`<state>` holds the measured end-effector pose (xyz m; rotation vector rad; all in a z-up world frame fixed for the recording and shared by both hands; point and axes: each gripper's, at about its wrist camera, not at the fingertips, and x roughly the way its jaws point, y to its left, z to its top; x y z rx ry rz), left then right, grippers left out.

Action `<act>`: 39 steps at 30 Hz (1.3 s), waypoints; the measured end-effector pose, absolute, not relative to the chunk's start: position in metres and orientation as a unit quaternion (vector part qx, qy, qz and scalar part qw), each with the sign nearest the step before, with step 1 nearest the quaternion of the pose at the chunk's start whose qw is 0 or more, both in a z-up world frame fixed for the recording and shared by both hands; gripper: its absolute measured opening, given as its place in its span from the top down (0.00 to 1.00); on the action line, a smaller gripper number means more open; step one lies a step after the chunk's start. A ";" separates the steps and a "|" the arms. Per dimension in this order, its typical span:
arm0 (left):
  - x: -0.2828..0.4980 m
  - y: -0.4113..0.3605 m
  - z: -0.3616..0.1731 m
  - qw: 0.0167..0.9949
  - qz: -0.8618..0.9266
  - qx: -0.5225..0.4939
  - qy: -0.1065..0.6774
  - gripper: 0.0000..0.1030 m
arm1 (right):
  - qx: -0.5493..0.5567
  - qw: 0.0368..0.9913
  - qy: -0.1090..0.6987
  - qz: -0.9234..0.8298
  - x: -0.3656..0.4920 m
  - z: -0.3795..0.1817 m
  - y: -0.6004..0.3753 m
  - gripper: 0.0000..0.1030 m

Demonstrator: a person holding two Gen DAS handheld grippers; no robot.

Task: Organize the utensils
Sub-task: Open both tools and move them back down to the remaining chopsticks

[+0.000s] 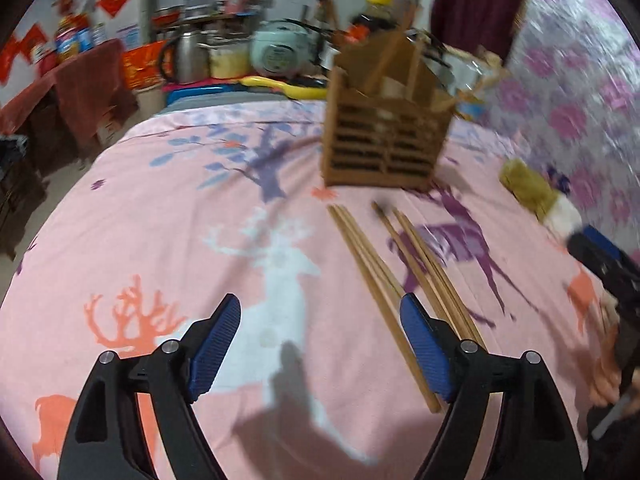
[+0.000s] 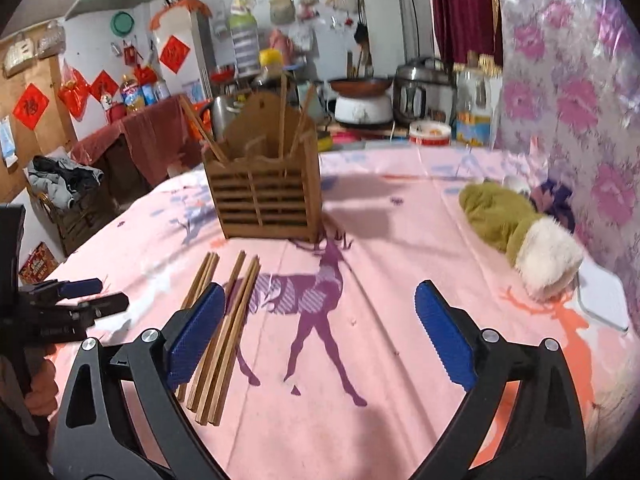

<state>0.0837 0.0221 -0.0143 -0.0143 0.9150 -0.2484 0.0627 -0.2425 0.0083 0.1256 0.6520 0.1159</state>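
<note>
Several wooden chopsticks [image 1: 384, 268] lie loose on the pink deer-print cloth [image 1: 168, 216], just in front of a slatted wooden utensil holder [image 1: 380, 140] that has a few chopsticks standing in it. My left gripper [image 1: 320, 320] hovers over the cloth, open and empty, its right pad by the near ends of the sticks. In the right wrist view the same chopsticks [image 2: 230, 320] pass behind the left pad of my right gripper [image 2: 320, 312], which is open wide with nothing between its fingers. The holder [image 2: 266, 188] stands beyond. The left gripper [image 2: 76, 300] shows at the left edge.
A green and white plush slipper [image 2: 516, 228] lies at the right of the table, beside a white flat object [image 2: 604, 296]. Cookers, a pan, bottles and jars [image 2: 420, 96] crowd the far edge. A floral wall [image 2: 572, 100] borders the right side.
</note>
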 end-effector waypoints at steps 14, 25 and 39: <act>0.078 -0.025 -0.049 0.848 -0.182 0.072 0.492 0.21 | 0.126 0.920 0.369 0.044 0.079 -0.012 -0.264 0.10; 0.104 0.016 -0.060 0.850 -0.082 0.059 0.518 0.10 | 0.128 0.918 0.373 0.043 0.081 -0.014 -0.265 0.10; 0.115 0.045 -0.064 0.846 -0.022 0.032 0.532 0.05 | 0.050 0.878 0.450 0.156 0.079 -0.041 -0.211 0.10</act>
